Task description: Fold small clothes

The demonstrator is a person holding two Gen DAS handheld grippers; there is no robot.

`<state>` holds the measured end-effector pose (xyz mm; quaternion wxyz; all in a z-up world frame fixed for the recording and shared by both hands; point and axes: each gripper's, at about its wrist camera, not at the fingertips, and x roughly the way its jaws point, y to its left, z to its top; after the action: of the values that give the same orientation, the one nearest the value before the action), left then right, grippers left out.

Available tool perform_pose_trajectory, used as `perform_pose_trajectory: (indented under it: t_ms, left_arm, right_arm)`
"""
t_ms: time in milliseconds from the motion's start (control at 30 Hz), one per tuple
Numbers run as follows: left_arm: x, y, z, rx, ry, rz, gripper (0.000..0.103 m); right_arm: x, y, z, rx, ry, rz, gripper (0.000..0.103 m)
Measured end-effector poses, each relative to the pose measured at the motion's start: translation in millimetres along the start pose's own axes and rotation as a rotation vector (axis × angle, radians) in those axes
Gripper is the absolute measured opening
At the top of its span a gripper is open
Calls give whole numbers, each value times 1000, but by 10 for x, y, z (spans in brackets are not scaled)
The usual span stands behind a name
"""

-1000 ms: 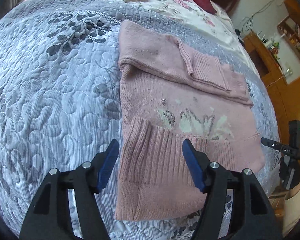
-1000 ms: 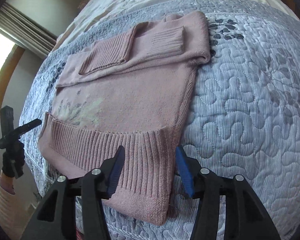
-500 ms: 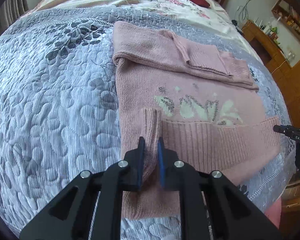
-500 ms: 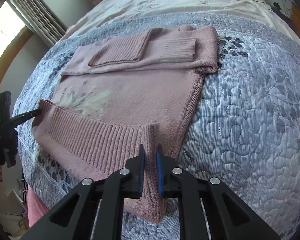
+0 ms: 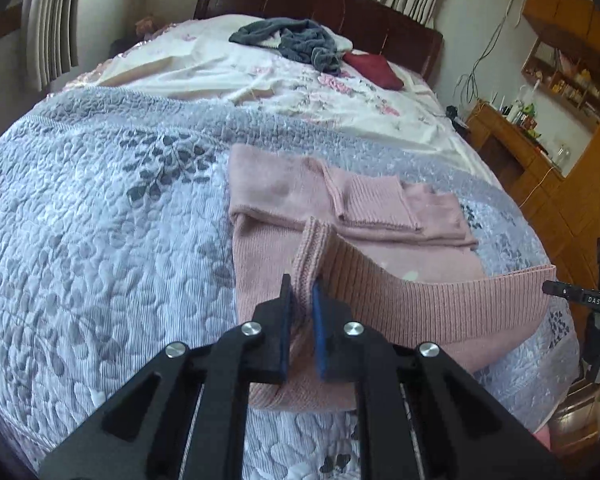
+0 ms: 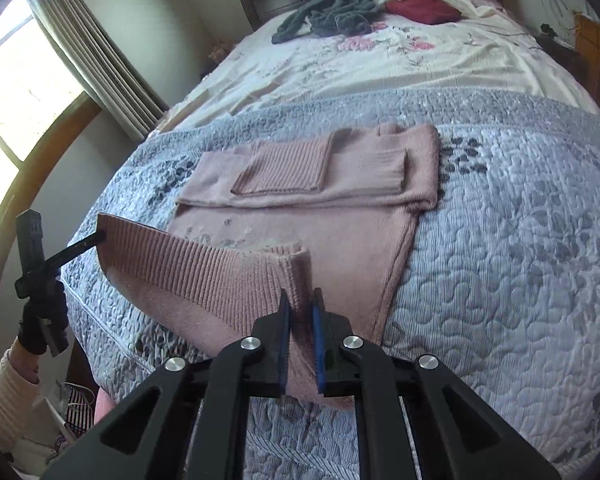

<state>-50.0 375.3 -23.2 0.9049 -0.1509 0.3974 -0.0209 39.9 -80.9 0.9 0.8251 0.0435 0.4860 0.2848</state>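
The main risk is uneven travel: if one hand is carrying its corner farther or higher than the other, the ribbed hem [image 5: 440, 304] is going to land skewed across the folded sleeves [image 6: 300, 168] rather than square with them, and the fold will need redoing. A second risk is slip, since each pair of tongs is gripping only a narrow pinch of thick, stretchy knit, so a quick pull could be dragging the fabric out from between the pads. Lifting too high could also be tugging the body of the sweater [image 5: 268, 256] along the quilt [image 5: 100, 240] and disturbing the sleeves already laid across its top. The sweater is lying flat on the quilt at the foot of the bed, its collar end away from the cameras and its hem end nearest them. The left tongs [image 5: 301, 316] are pressed together on the hem's left corner, which is standing up in a small peak between the blue pads. The right tongs [image 6: 300, 316] are likewise pinching the hem's right corner. Between the two the hem is hanging raised in a shallow arc above the sweater's body, just in front of each camera.
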Motion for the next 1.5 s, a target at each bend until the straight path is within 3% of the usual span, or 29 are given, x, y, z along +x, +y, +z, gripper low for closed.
perform_pose_trajectory:
  t_ms: [300, 467, 633, 900, 1133, 1333, 1400, 1500]
  left_arm:
    - [234, -132, 967, -14, -116, -16, 8]
    - [648, -78, 1452, -29, -132, -5, 8]
    - [1175, 49, 1735, -47, -105, 25, 8]
    - [2065, 253, 1687, -52, 22, 91, 8]
    - [2544, 470, 1523, -86, 101, 158, 10]
    - [2748, 609, 1428, -116, 165, 203, 23]
    - [2737, 620, 1425, -121, 171, 202, 28]
    - [2612, 622, 1452, -122, 158, 212, 35]
  right_arm:
    - [-52, -99, 1024, -15, -95, -33, 9]
    - [251, -305, 1564, 20, -104, -65, 9]
    - [733, -570, 1952, 59, -75, -90, 9]
    - [1556, -956, 2044, 135, 17, -126, 9]
    - [2008, -1215, 1990, 175, 64, -165, 9]
    - [2192, -1311, 1928, 172, 104, -213, 11]
    - [2186, -1325, 1907, 180, 112, -225, 18]
    - [2058, -1339, 1866, 193, 103, -224, 22]
